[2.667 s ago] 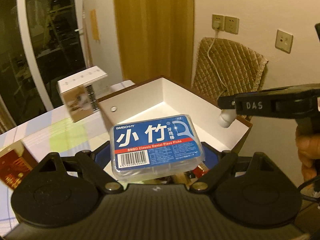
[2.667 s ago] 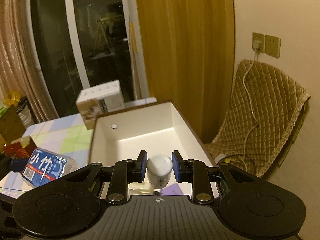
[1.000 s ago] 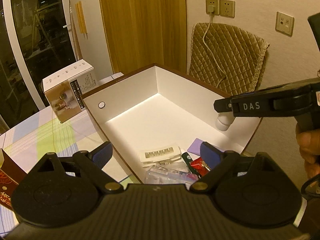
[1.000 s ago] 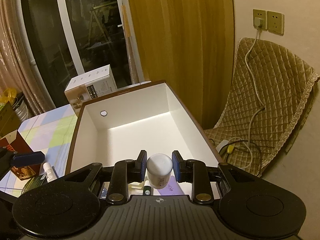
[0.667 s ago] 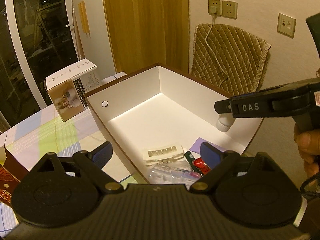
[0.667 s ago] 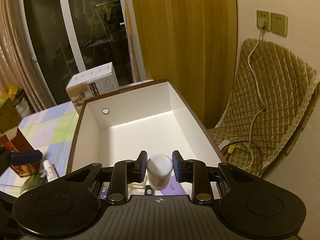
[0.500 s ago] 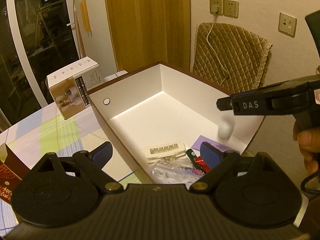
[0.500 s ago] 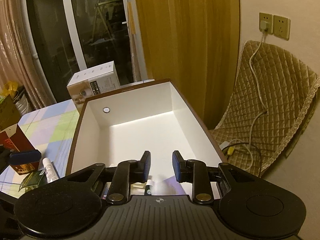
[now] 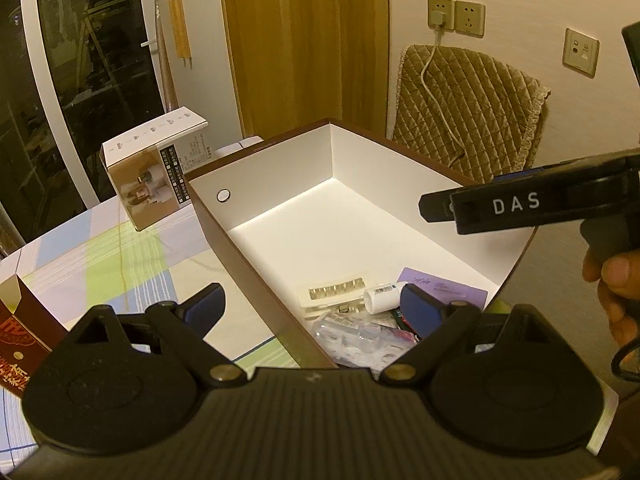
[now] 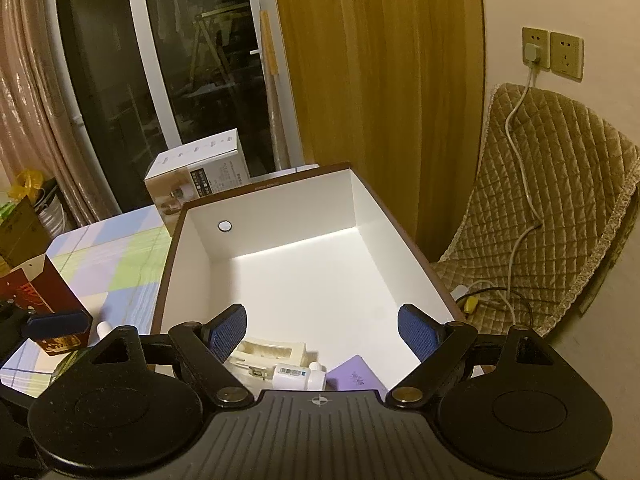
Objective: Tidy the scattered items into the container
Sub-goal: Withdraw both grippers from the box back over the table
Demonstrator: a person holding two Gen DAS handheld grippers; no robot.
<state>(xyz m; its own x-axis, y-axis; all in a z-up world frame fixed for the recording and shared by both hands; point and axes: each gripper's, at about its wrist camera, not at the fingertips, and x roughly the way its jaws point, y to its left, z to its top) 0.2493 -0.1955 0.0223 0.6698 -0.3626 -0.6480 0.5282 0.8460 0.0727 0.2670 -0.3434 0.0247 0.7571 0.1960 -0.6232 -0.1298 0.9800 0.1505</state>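
Observation:
The container is a white box with brown outer walls (image 9: 224,240) (image 10: 280,204) on the checked tablecloth. A small white bottle (image 9: 382,298) (image 10: 298,376) lies on its side at the box's near end, beside a cream strip tray (image 9: 336,292) (image 10: 272,350), a purple card (image 9: 444,288) (image 10: 354,374) and a clear plastic pack (image 9: 360,336). My right gripper (image 10: 323,334) hangs over that end, jaws opening, nothing between the pads. One of its fingers (image 9: 500,208) crosses the left wrist view. My left gripper (image 9: 312,310) stands open and empty over the box's near corner.
A white product box (image 9: 152,176) (image 10: 196,180) stands behind the container. A red carton (image 9: 16,332) (image 10: 40,300) and a small white tube (image 10: 104,328) are on the table at the left. A quilted chair (image 10: 552,200) is at the right. A hand (image 9: 616,280) holds the right gripper.
The right gripper opened and the white bottle fell from it into the box, where it now lies on its side. The left gripper, earlier holding a floss-pick pack, has stayed open and empty.

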